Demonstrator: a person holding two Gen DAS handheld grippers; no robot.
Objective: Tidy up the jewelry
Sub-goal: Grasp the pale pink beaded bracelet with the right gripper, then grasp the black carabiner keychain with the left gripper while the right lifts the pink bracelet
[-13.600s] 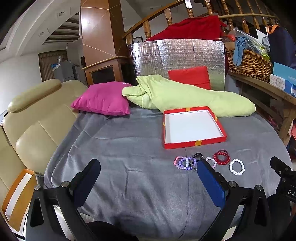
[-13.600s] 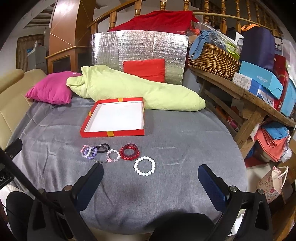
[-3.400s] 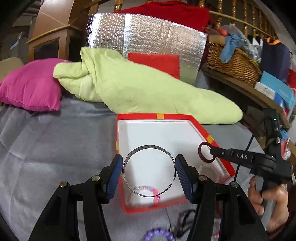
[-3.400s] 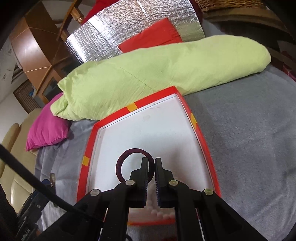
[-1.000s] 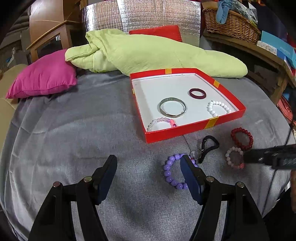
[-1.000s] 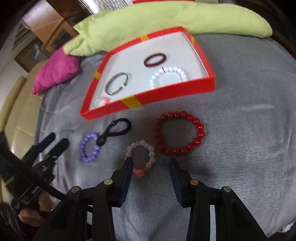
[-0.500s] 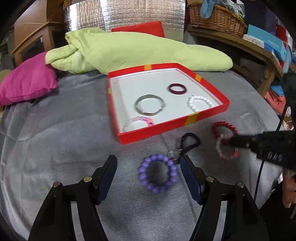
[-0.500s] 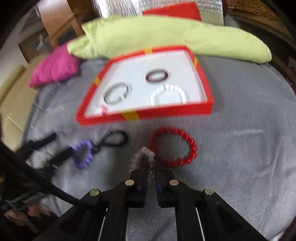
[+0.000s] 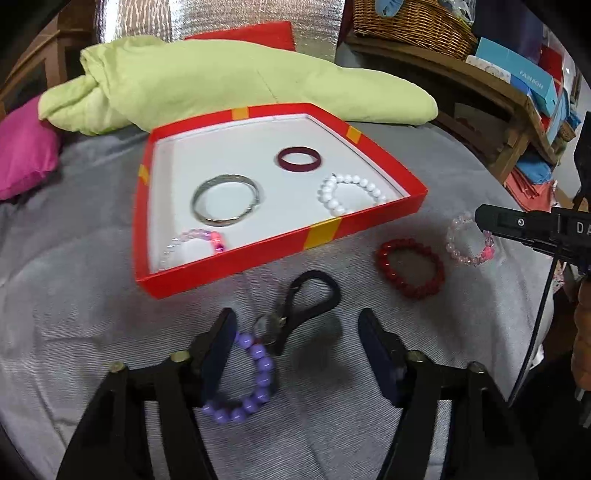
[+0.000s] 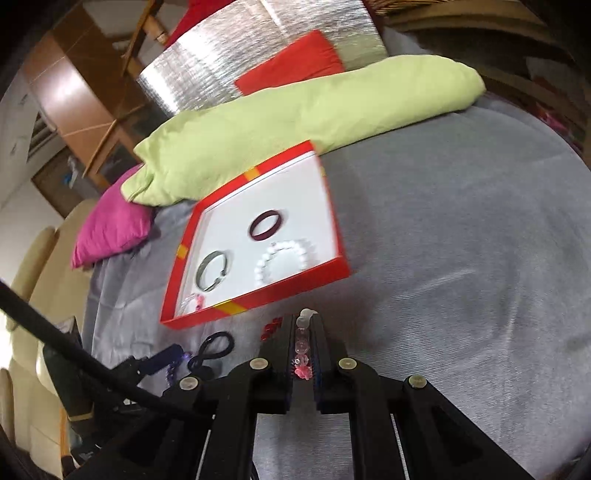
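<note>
A red tray (image 9: 365,218) with a white floor holds a silver bangle (image 9: 225,199), a maroon ring bracelet (image 9: 298,159), a white bead bracelet (image 9: 351,190) and a pale pink bead bracelet (image 9: 195,242). On the grey cloth lie a red bead bracelet (image 9: 410,267), a black loop (image 9: 314,291) and a purple bead bracelet (image 9: 251,380). My left gripper (image 9: 295,354) is open just above the purple bracelet and black loop. My right gripper (image 10: 303,332) is shut on a pink bead bracelet (image 10: 302,347), lifted right of the tray (image 10: 258,299); the bracelet also shows in the left wrist view (image 9: 469,240).
A lime green pillow (image 9: 229,85) and a magenta cushion (image 9: 22,147) lie behind the tray. A wooden bench with a wicker basket (image 9: 410,26) and boxes stands at the right. A cream sofa (image 10: 33,280) is at the left.
My right gripper has closed on the pink bead bracelet and lifted it off the cloth, away from the red one. My left gripper has come lower and nearer over the purple bracelet.
</note>
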